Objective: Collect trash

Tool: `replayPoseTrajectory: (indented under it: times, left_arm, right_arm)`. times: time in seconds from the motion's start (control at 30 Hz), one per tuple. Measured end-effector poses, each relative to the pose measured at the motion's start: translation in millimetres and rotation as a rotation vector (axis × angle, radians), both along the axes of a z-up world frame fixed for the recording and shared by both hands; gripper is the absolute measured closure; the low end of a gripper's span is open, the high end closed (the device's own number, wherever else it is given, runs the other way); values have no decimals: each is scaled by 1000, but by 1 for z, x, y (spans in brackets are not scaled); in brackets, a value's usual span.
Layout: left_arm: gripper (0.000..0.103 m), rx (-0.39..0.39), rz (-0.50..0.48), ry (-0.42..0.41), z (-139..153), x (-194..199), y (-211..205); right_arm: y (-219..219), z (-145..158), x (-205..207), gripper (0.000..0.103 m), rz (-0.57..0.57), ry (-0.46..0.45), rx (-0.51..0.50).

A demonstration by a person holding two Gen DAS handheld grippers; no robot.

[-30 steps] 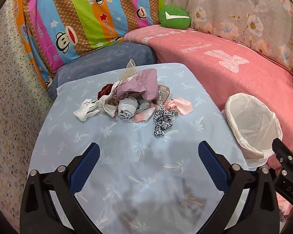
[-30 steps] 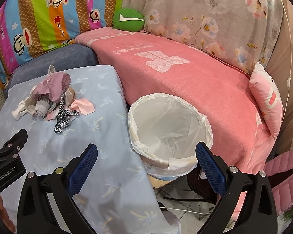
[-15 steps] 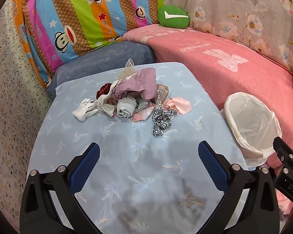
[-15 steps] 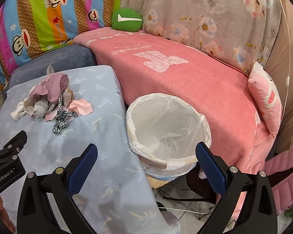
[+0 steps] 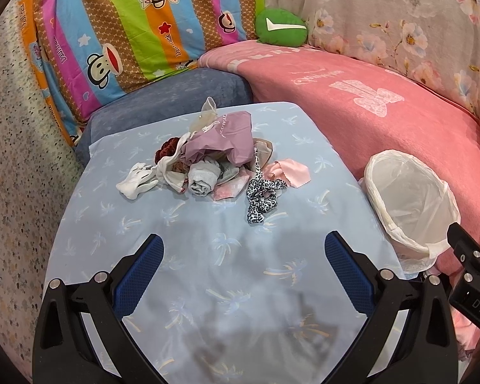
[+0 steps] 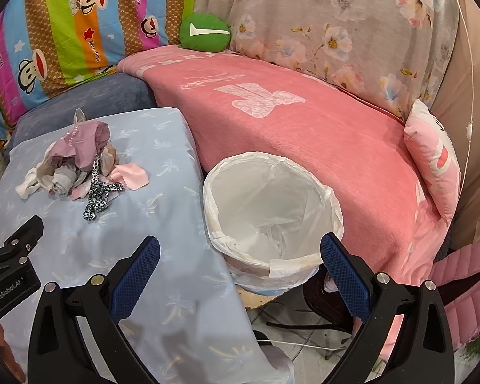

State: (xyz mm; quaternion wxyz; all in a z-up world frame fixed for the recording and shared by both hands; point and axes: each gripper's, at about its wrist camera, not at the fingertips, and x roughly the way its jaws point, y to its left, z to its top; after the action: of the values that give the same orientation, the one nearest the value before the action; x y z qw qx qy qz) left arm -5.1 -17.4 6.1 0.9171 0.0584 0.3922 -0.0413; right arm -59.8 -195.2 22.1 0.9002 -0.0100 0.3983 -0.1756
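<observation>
The trash pile (image 5: 208, 163) lies on the counter (image 5: 208, 288), ahead of the left claw (image 5: 244, 256) and well apart from its blue pads. In it, a crumpled mauve bag (image 5: 227, 137) sits on top, with a rolled grey cloth (image 5: 203, 180) under its near edge. A white glove (image 5: 137, 182) trails off to the left of the heap, a dark red scrunchie (image 5: 164, 152) shows behind it, and a pink square of cloth (image 5: 291, 172) lies at the right. A leopard-print strip (image 5: 260, 196) reaches out of the pile toward the claw, the nearest piece to it.

From the right claw (image 6: 240, 257), the same pile (image 6: 76, 163) is ahead and far to the left. Directly ahead, between its fingers, stands the bin (image 6: 272, 220), lined with a white bag, touching the counter's right edge (image 6: 201, 211); only the liner shows inside.

The left claw is spread wide and holds nothing, hovering over the pale blue palm-print cloth of the counter. The right claw is likewise spread wide and holds nothing, above the bin's near rim.

Behind the counter is a grey-blue cushion (image 5: 176, 96); a pink blanket (image 5: 384, 121) covers the sofa to the right, with a green cushion (image 5: 280, 28) in the far corner and a striped monkey-print cover (image 5: 128, 32) on the left.
</observation>
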Motion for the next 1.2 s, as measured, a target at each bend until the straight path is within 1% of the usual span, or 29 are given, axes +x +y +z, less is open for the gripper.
replayPoseTrajectory:
  times: [0.47,1.2]
  left_arm:
    - [7,-14,-48,-9,6,-1,-2]
    - [7,-13,-82,-1,6,1,-12]
  right_arm:
    - [-3,0,-3,6,-28,-7,-5]
    - [-12,3,-8,6,-55,-13,-2]
